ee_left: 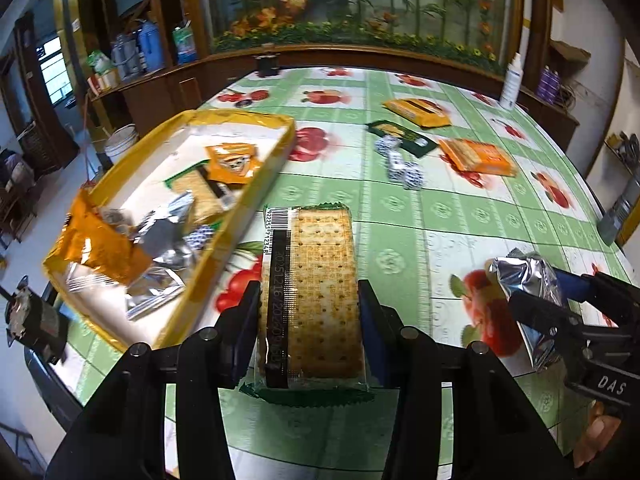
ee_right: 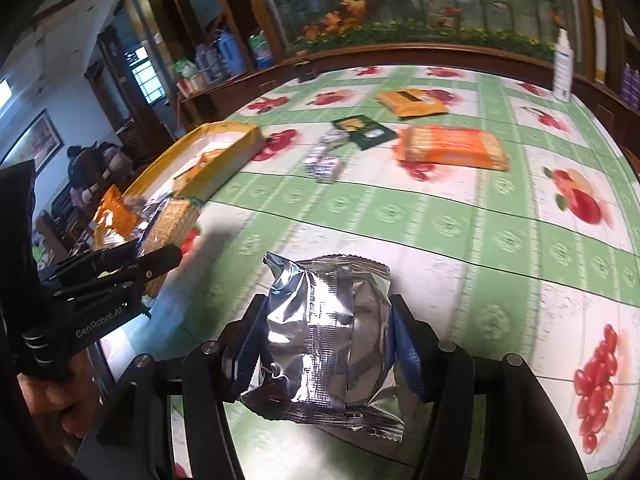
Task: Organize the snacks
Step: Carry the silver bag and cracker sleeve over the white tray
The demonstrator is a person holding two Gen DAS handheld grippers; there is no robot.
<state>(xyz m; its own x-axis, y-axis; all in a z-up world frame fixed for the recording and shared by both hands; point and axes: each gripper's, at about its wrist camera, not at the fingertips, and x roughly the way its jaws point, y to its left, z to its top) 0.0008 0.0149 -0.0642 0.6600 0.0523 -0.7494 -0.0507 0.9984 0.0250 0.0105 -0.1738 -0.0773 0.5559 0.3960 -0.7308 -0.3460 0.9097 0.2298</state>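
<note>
Your left gripper (ee_left: 308, 300) pinches a clear-wrapped cracker pack (ee_left: 316, 292) lengthwise between both pads, held above the fruit-print tablecloth (ee_left: 440, 216) just right of the yellow tray (ee_left: 256, 184), which already has orange and silver packets inside. Your right gripper (ee_right: 324, 340) is clamped on a silver foil packet (ee_right: 324, 336), pads pressing both sides, also off the table. Out past both, an orange biscuit pack (ee_right: 452, 146), a dark green packet (ee_right: 366, 130), a second orange pack (ee_right: 412, 103) and small silver-blue sachets (ee_right: 324, 164) sit loose on the cloth
</note>
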